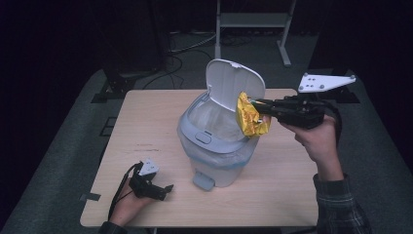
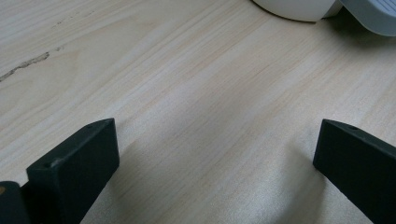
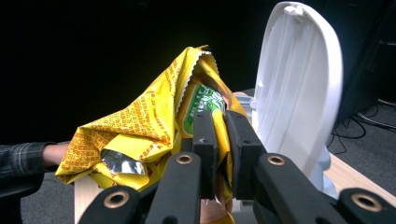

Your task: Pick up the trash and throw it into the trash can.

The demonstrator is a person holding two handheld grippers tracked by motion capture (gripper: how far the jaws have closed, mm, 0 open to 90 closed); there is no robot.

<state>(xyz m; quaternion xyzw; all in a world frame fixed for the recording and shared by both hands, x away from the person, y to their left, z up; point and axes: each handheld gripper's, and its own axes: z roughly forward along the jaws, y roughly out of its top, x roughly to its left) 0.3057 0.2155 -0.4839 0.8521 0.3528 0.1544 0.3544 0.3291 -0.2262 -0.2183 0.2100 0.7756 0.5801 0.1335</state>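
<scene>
The landmark here is the white pedal bin [image 1: 216,146], which stands near the middle of the pale wooden counter [image 1: 146,122] with its lid [image 1: 233,83] swung up and standing upright behind the opening; a clear liner with a blue edge shows around its rim, and its grey foot pedal [image 1: 203,181] juts from the base on the near side. The right tongs [image 1: 261,113] are pressed tight on a crumpled yellow wrapper [image 1: 251,117], held level at the bin's right edge, just in front of the raised lid and above the rim. In the right gripper view the two black jaws stand narrow, pinching the wrapper [image 3: 149,126] between them; the foil shows red print, a green patch and a silver inner side, and the lid [image 3: 299,88] rises just to the right of it. The left tongs [image 1: 163,190] lie low on the counter, to the near left of the bin and well apart from it, resting in the person's left hand [image 1: 127,204]. In the left gripper view their jaws stand wide with bare wood between them, and the bin's base [image 2: 299,9] shows at the top edge.
</scene>
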